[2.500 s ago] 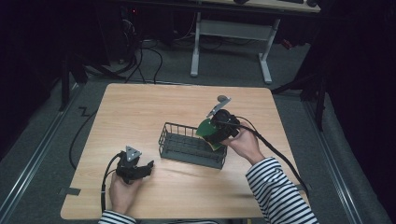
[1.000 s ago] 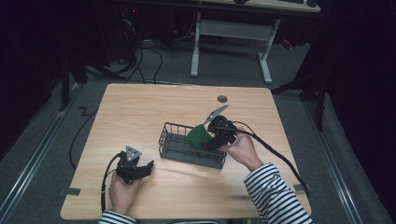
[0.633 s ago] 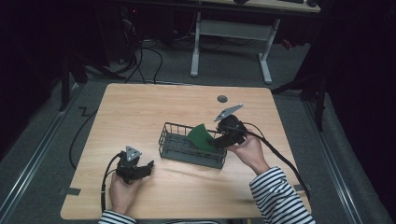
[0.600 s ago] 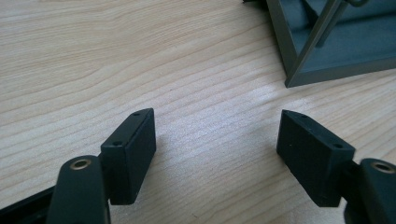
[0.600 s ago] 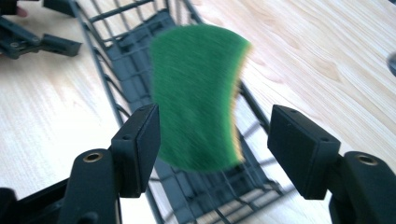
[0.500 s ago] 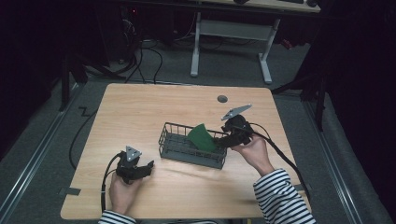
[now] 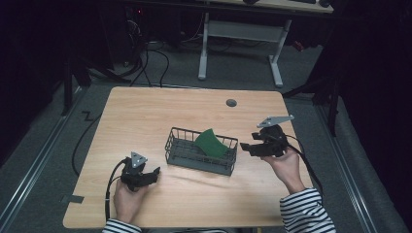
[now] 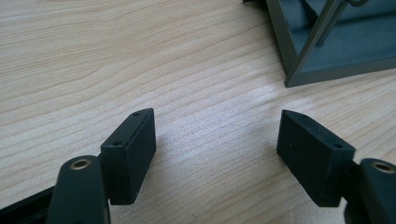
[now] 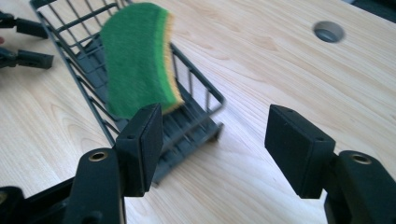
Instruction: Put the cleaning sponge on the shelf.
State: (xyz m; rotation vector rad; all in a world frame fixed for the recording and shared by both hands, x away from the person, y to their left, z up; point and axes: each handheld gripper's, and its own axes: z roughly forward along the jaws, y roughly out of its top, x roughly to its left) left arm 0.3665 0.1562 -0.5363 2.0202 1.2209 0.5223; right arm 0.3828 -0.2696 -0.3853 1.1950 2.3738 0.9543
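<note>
Sponge [image 7: 212,142], green w/ yellow edge, lies tilted in the wire basket [image 7: 201,161] near table centre, its upper end leaning on the far rim. Right gripper [image 7: 248,146] is just beside the basket's right end, jaws apart, holding nothing. Left gripper [image 7: 151,173] rests near the front-left of the basket, jaws also wide, empty.

Risk, imo: sponge is not flat, so a bump on the basket could tip it out over the rim. Basket is light wire and may slide. Table [image 7: 145,111] has a cable hole [image 7: 231,103] at the back; nothing blocks the way.
</note>
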